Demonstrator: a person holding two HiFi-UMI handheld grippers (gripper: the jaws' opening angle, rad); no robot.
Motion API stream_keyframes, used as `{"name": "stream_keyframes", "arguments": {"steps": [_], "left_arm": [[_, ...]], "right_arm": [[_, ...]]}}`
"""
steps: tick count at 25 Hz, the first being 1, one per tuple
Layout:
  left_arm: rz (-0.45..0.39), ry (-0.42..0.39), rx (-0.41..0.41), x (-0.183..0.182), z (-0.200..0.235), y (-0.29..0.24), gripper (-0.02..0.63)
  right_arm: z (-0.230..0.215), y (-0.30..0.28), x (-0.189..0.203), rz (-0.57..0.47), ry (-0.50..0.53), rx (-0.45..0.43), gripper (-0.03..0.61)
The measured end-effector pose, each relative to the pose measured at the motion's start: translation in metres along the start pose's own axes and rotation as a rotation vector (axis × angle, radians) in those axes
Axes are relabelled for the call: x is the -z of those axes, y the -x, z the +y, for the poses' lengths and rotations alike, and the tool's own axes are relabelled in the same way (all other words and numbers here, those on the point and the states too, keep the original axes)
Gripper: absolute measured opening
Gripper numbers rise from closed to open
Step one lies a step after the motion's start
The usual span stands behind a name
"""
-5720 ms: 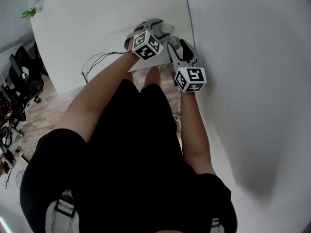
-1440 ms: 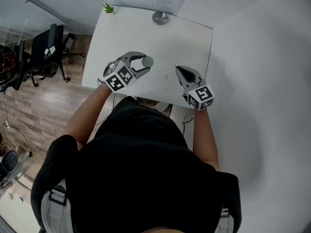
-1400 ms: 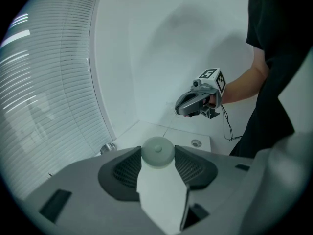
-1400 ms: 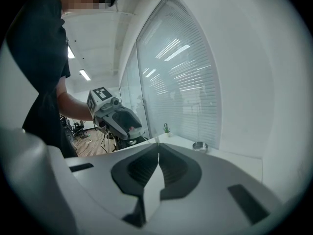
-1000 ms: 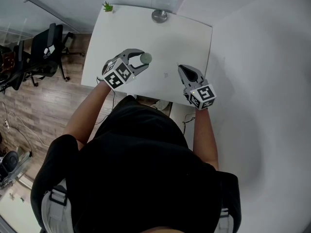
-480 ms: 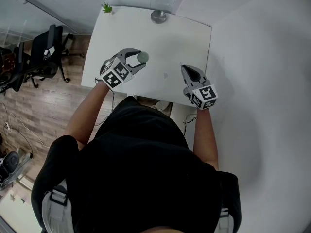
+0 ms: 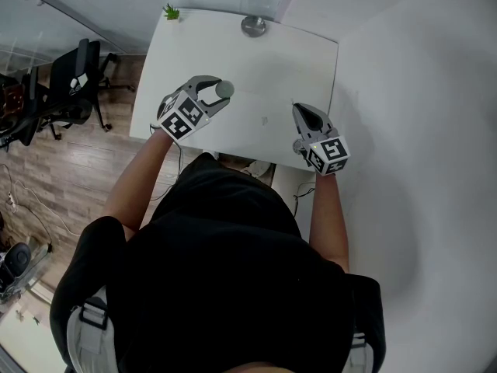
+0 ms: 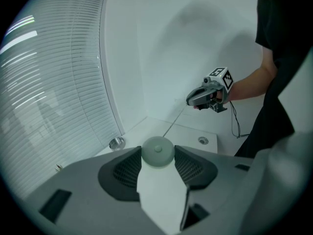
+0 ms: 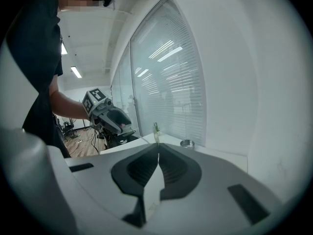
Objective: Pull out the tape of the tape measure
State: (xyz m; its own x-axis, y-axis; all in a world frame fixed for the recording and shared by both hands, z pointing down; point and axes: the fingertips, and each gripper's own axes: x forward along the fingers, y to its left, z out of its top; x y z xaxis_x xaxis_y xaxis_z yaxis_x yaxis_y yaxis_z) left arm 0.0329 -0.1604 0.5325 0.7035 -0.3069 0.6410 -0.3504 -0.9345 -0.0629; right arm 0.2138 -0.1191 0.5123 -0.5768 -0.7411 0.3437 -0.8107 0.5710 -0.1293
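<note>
Tape measure (image 8: 157,152) gripped by the left claw (image 7: 220,92), its tape (image 8: 173,122) stretched across to the right claw (image 9: 158,150).
Left claw's jaws stand partway apart, pressed on either side of the round pale case; right claw's jaws are closed together, pinching the thin tape at their tips. Both claws are over the white table (image 7: 272,61), well apart, with bare tabletop between and ahead of them. Just outside the right claw the table's edge meets a white wall (image 7: 404,130), so room there is tight. Outside the left claw the table ends and wood floor (image 7: 93,177) opens, with a black chair (image 7: 70,92) farther off. Far ahead, near the back edge, sit a small metal bowl (image 7: 253,26) and a green plant (image 7: 171,12) at the corner, before slatted blinds (image 8: 58,92).
</note>
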Motion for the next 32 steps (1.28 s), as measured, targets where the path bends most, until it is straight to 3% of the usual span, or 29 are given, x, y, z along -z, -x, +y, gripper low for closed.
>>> {"name": "stream_keyframes", "arguments": {"steps": [32], "left_arm": [[0.054,0.069,-0.149,0.043,0.044,0.021,0.224]], "right_arm": [[-0.042,0.017,0.012,0.024,-0.011,0.125,0.008]]}}
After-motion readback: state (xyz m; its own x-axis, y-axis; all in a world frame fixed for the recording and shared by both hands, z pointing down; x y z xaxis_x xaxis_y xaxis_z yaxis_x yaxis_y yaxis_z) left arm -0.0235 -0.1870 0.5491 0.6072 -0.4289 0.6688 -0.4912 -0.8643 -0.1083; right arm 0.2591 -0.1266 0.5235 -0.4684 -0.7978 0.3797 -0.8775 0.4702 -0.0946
